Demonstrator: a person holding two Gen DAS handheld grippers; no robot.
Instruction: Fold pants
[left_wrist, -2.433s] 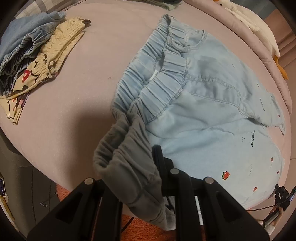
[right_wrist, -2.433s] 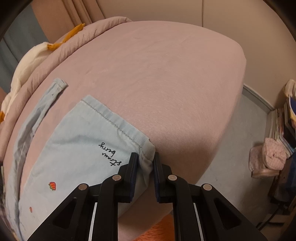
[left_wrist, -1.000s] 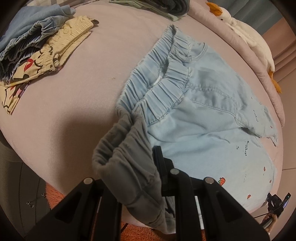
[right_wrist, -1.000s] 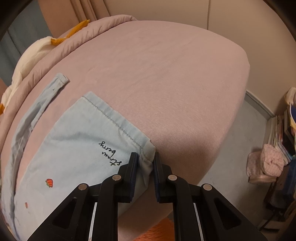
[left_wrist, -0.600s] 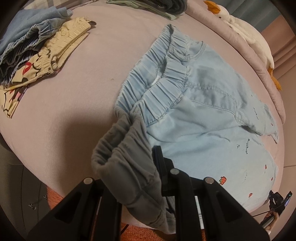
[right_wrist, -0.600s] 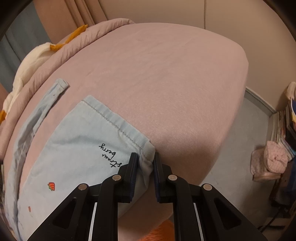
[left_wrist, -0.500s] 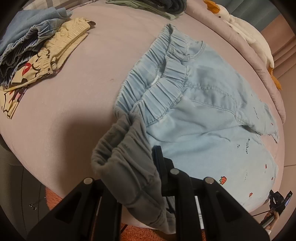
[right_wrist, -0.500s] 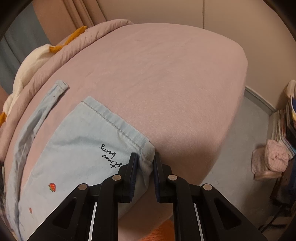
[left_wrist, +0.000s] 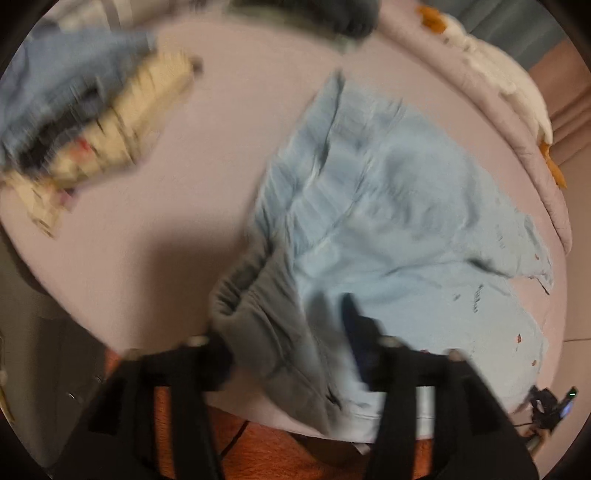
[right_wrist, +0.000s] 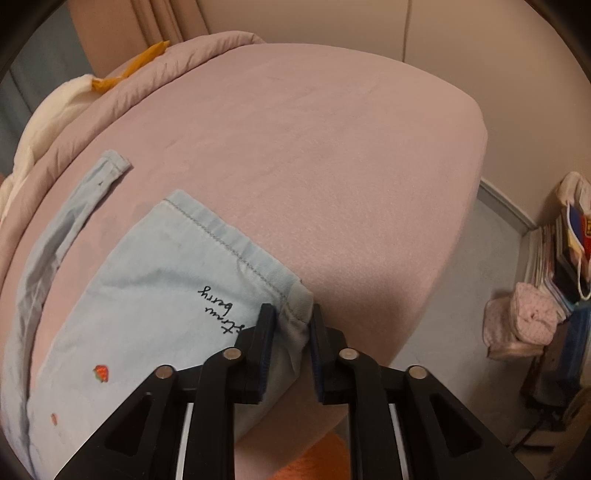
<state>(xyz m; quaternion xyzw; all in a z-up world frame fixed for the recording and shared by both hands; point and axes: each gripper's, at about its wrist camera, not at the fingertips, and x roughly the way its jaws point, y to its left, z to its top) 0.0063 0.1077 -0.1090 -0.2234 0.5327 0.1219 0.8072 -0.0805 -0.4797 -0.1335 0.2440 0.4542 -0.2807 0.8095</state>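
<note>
In the left wrist view the picture has gone badly blurred where half a second ago it was sharp, and the fingers of the left hand-held gripper (left_wrist: 291, 332) now stand far wider apart than before, with the grey, shaded bunch of waistband (left_wrist: 266, 317) lying loose between them rather than pinched; I judge that it has just let go, or is in the middle of doing so, while moving fast. The light blue pants (left_wrist: 388, 206) lie spread on the pink bed (left_wrist: 207, 147), waistband toward the near left and legs running to the right, with more creasing across the seat than a moment earlier. A stack of other clothes (left_wrist: 81, 122) sits at the far left and a white plush toy (left_wrist: 495, 62) along the far right edge. The right wrist view, by contrast, is sharp and almost unchanged: the right hand-held gripper (right_wrist: 290, 328) stays clamped on the near corner of a leg hem (right_wrist: 236, 254) at the bed's near edge, beside the stitched lettering (right_wrist: 221, 310). Only this view shows the second leg (right_wrist: 74, 214) lying apart to the left, the bare expanse of bed beyond, and the floor with stacked books (right_wrist: 554, 266). To my mind the waistband end has been laid down, so the hem looks to be the next end to carry over.
</note>
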